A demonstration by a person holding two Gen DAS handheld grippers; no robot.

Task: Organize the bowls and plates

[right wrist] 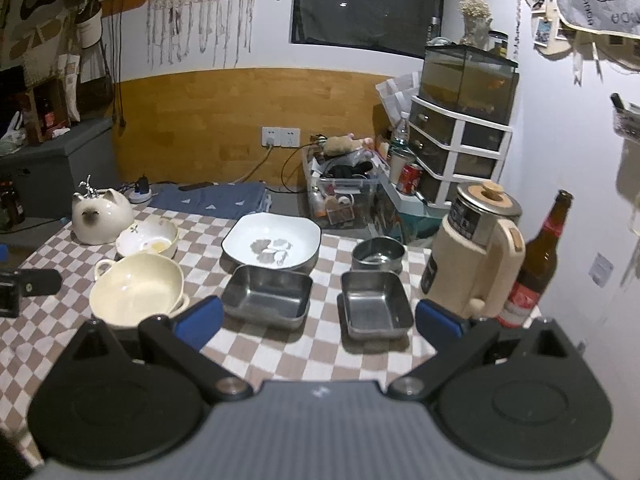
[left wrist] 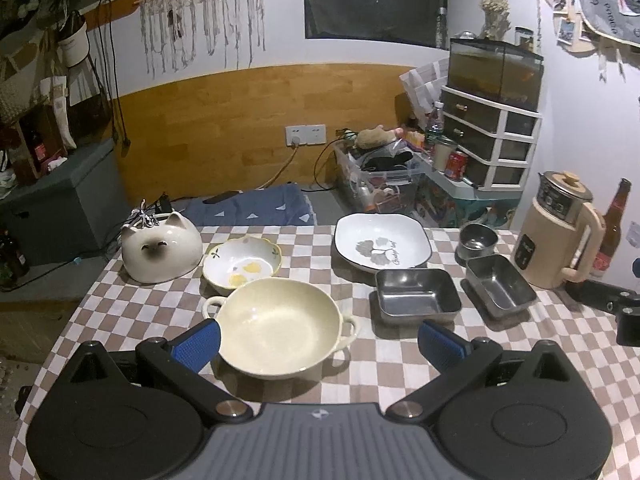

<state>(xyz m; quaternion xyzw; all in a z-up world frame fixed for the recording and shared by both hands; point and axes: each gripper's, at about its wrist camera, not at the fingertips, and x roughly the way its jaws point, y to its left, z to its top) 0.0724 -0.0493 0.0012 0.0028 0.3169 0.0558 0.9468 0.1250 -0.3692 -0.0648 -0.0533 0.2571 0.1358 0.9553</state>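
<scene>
Both grippers held spread and empty above the dishes, nothing yet grasped.

Left wrist view: the left gripper (left wrist: 319,340) is held with its jaws released, the cream two-handled bowl (left wrist: 278,322) just beyond its left pad. The flower-rimmed bowl (left wrist: 241,266) touches it on the far side, so a grip on the near rim, lifted straight up, is judged safest. Right wrist view: the right gripper (right wrist: 319,319) is likewise spread wide and empty, above the checked tablecloth (right wrist: 320,360), with two steel trays (right wrist: 267,295) (right wrist: 375,309) just beyond it. The white square plate (right wrist: 272,245) and round steel bowl (right wrist: 378,255) lie farther off; the kettle (right wrist: 476,248) and bottle (right wrist: 538,260) at the right should be given room.
</scene>
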